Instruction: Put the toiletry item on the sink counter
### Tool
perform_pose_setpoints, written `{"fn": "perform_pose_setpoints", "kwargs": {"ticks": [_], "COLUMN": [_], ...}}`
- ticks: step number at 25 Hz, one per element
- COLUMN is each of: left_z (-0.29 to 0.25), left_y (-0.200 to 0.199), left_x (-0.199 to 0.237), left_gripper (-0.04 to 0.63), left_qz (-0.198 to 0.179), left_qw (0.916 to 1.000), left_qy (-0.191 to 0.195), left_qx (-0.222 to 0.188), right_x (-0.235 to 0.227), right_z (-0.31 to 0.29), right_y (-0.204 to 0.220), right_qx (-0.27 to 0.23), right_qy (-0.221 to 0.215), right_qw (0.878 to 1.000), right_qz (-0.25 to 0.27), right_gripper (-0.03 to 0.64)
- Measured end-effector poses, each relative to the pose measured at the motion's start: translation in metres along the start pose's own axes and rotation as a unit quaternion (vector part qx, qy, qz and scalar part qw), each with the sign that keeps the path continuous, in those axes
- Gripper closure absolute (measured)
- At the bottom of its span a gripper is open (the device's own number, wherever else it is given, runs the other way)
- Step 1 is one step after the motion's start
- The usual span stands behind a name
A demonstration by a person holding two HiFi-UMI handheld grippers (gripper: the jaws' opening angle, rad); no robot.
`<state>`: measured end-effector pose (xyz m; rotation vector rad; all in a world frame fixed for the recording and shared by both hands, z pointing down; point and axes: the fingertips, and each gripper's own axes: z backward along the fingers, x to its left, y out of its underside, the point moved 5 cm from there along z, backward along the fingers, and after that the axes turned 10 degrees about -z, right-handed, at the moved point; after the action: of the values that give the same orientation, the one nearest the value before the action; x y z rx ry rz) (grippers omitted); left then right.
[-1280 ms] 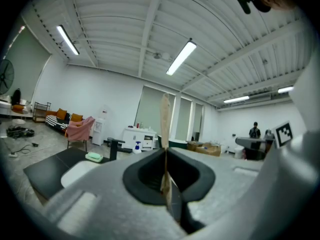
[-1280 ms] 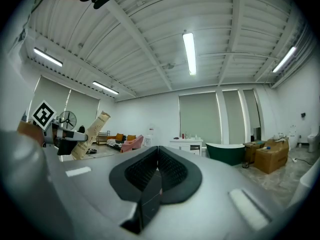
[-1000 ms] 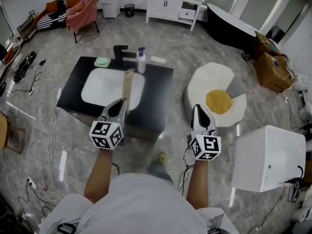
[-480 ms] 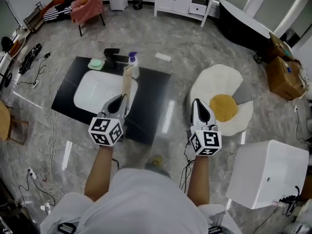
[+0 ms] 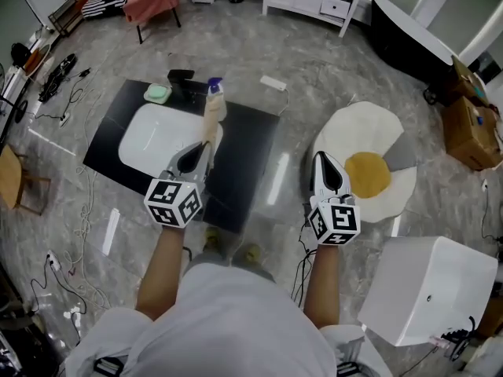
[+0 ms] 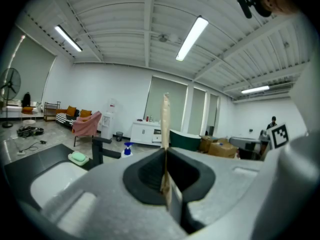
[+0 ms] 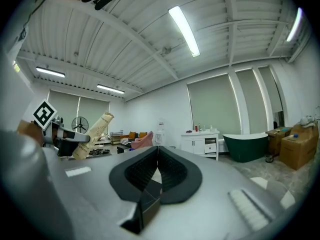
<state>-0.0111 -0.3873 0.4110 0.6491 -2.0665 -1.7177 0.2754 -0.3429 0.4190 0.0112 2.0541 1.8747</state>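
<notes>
The toiletry item, a flat tan tube, is off the bench and in the air, clamped at its near end in the left tool. In the left tool's own view the jaws press together on the tube's thin edge, and the tube rises straight out from between them. Its long axis runs on from the tool toward the back edge of the bench. In the head view its far end lies over the right rim of the white basin, just short of the blue-topped spray bottle (how high it rides above the rim I cannot tell).

The coming move turns on this: the bare black top lies ahead of and below the tube, to the right of the basin, so I judge it wants a drop and a slight shift right. A green soap and the faucet crowd the back left corner.

The left hand is nearer. The right tool hangs beyond the bench's right edge, over the floor beside an egg-shaped rug, its jaws together on nothing.
</notes>
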Motion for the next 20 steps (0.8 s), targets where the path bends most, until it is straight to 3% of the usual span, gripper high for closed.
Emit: {"fn": "perform_pose_setpoints", "kwargs": {"ticks": [20], "left_z": [-0.039], "left_y": [0.054], "left_x": [0.013], "left_gripper": [0.594], "left_qz": [0.019], "left_qw": [0.9962], "left_qy": [0.051], "left_qx": [0.069], "right_x": [0.004], "right_z": [-0.019], "right_y": [0.026], "right_qx": [0.007], "right_qy": [0.031], "right_qw": [0.999], "right_qz": [-0.011], "right_gripper": [0.614]}}
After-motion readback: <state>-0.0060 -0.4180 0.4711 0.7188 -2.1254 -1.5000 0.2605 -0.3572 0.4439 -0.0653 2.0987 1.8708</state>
